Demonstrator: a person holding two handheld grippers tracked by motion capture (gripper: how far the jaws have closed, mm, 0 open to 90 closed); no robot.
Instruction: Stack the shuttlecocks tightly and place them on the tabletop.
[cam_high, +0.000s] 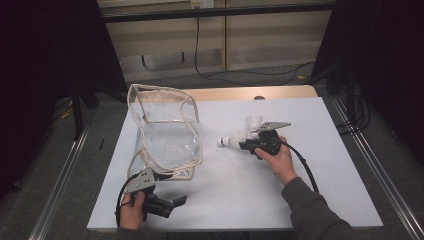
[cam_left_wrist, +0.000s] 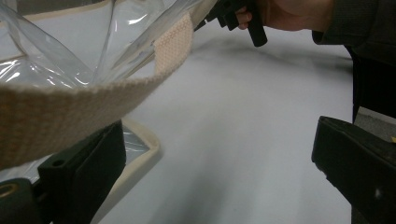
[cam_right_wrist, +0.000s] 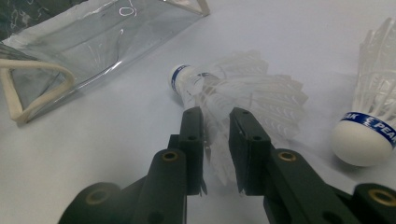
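A white feather shuttlecock (cam_high: 230, 141) (cam_right_wrist: 243, 88) lies on its side on the white table sheet (cam_high: 300, 200), cork end toward the clear bag. My right gripper (cam_high: 245, 145) (cam_right_wrist: 215, 114) has its jaws a narrow gap apart, with the feather skirt between them. A second shuttlecock (cam_high: 252, 122) (cam_right_wrist: 369, 126) rests just beyond. The clear plastic bag (cam_high: 167, 132) (cam_left_wrist: 70, 56) (cam_right_wrist: 93, 46) with beige trim stands at the left. My left gripper (cam_high: 172, 204) (cam_left_wrist: 217, 135) is open by the bag's near corner, under its beige strap (cam_left_wrist: 70, 112).
The table's front edge runs just below my left hand. Metal rails flank the table on both sides. A black cable trails from each gripper. The right gripper and the hand holding it (cam_left_wrist: 280, 11) show at the top of the left gripper view.
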